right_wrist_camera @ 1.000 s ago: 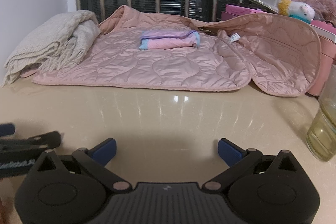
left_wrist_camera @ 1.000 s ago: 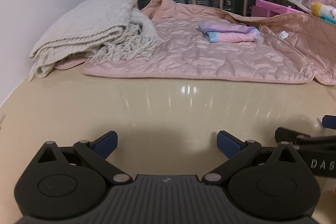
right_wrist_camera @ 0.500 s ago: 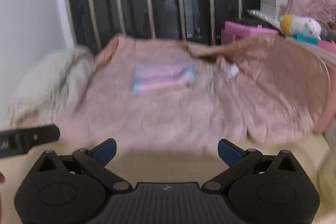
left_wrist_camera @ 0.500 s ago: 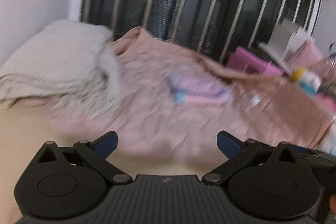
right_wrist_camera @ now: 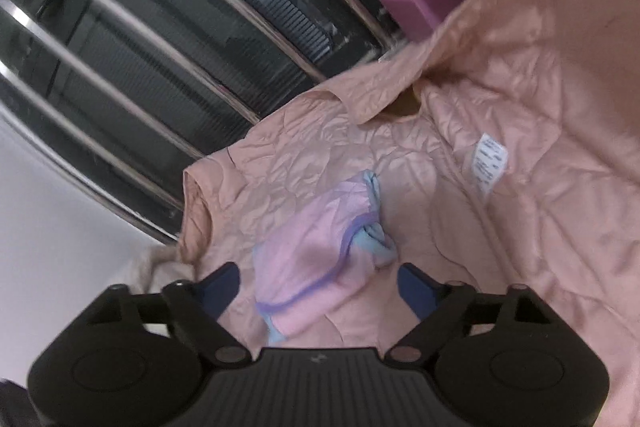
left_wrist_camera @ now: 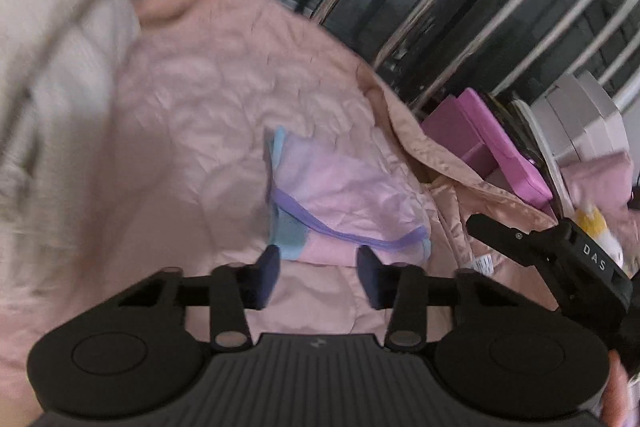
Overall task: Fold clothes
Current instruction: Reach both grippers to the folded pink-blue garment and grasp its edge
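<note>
Folded pink-lilac garment with blue trim (left_wrist_camera: 348, 203) lies on quilted pink jacket (left_wrist_camera: 192, 115), just beyond both grippers. Left gripper (left_wrist_camera: 318, 277) jaws just been closing, half-spread, nothing pinched. Right gripper (right_wrist_camera: 318, 285) jaws just been closing, wide, garment's near edge between, untouched.

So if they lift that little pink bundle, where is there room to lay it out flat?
On the open quilted jacket, between the cream knit throw and the small folded garment. Past the jacket's care label it looks free too. Crowded by the magenta boxes.
</note>
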`<state>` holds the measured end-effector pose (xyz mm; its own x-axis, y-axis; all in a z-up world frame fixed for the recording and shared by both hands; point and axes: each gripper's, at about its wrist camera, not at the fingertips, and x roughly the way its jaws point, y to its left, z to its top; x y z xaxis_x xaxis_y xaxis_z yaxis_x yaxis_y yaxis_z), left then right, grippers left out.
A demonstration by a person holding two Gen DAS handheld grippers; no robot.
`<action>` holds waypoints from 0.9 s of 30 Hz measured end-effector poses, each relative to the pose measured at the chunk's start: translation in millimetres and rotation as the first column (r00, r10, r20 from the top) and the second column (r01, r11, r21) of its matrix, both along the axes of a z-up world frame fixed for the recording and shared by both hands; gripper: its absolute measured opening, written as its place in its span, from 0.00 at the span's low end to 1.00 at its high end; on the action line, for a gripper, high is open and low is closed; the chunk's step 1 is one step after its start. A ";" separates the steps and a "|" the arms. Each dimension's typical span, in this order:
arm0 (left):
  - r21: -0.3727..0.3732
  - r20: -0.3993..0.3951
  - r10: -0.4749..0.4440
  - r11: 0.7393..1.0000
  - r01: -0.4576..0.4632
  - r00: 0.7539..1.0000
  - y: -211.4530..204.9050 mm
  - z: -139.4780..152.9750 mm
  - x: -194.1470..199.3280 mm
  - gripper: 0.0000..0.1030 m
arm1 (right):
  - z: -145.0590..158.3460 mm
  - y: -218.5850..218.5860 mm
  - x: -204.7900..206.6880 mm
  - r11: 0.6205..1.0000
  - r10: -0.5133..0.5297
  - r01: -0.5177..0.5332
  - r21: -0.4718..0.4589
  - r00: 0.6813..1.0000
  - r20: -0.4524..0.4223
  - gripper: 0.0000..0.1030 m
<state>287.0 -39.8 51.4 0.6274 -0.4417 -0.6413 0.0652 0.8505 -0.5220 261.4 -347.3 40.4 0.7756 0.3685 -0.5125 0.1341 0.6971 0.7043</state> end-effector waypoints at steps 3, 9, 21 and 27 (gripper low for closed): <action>-0.038 -0.028 0.020 0.999 -0.021 0.999 -2.9 -10.8 22.3 0.37 | -6.9 0.5 23.3 0.997 0.062 -0.061 0.045 0.998 -0.020 0.68; -0.102 -0.049 0.020 0.994 -0.025 0.999 -1.4 -17.1 42.9 0.35 | -9.8 18.9 51.8 0.994 0.102 -0.104 -0.030 0.992 -0.068 0.55; -0.143 -0.064 0.077 0.986 -0.085 0.995 6.3 -35.1 51.8 0.34 | -44.6 15.5 63.4 0.998 0.039 -0.041 -0.047 0.998 -0.042 0.20; -0.138 -0.012 0.072 0.988 -0.073 0.997 -3.8 -32.0 46.0 0.22 | -46.0 3.8 59.1 1.000 0.018 -0.018 0.019 0.999 0.026 0.02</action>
<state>333.0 -43.6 19.4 0.6568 -0.4799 -0.5817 0.0015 0.7722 -0.6354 320.4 -343.5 -5.6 0.7818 0.3920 -0.4850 0.1031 0.6857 0.7205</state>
